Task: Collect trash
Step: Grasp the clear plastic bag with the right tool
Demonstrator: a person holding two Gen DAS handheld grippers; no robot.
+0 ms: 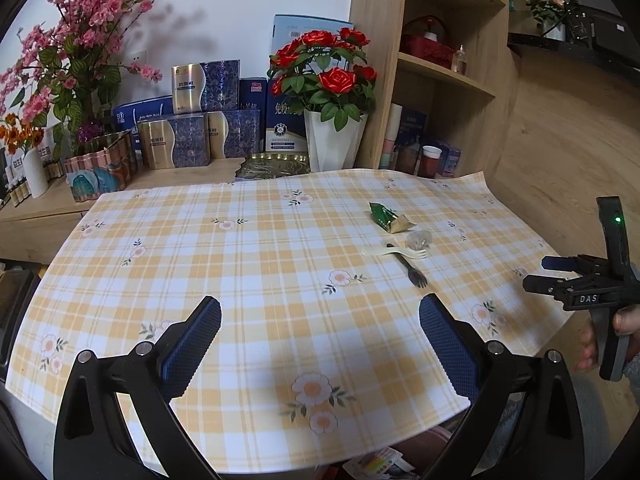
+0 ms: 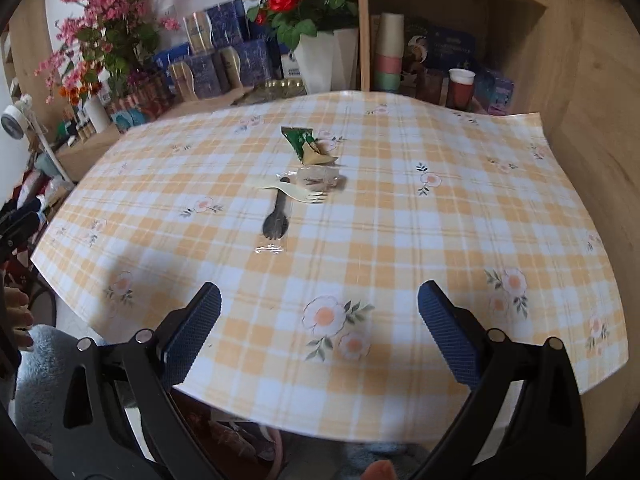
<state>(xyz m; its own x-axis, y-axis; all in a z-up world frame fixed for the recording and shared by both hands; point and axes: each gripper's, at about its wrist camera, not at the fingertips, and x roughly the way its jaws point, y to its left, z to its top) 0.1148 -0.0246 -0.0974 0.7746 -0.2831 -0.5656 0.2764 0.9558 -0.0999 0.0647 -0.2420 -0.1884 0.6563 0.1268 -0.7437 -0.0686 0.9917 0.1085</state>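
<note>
Trash pile (image 2: pixel 304 176) ahead of open right claw (image 2: pixel 319 308)

Left gripper (image 1: pixel 320 334) low over near edge of checked tablecloth (image 1: pixel 248 256), blue pads wide apart, nothing between them. Trash clustered far right on cloth: green-gold wrapper (image 1: pixel 387 219), crumpled clear plastic (image 1: pixel 419 239) just beside it, cream fork (image 1: pixel 394 251) lying across black fork (image 1: pixel 409 268). Right gripper (image 1: pixel 550 274) at right edge, held by hand (image 1: pixel 608 334), well apart from trash, green light on; jaw gap unclear. Behind cloth: red roses in white vase (image 1: pixel 334 142), blue-gold boxes (image 1: pixel 200 136), pink blossoms (image 1: pixel 80 40), wooden shelf (image 1: pixel 440 72).
</note>
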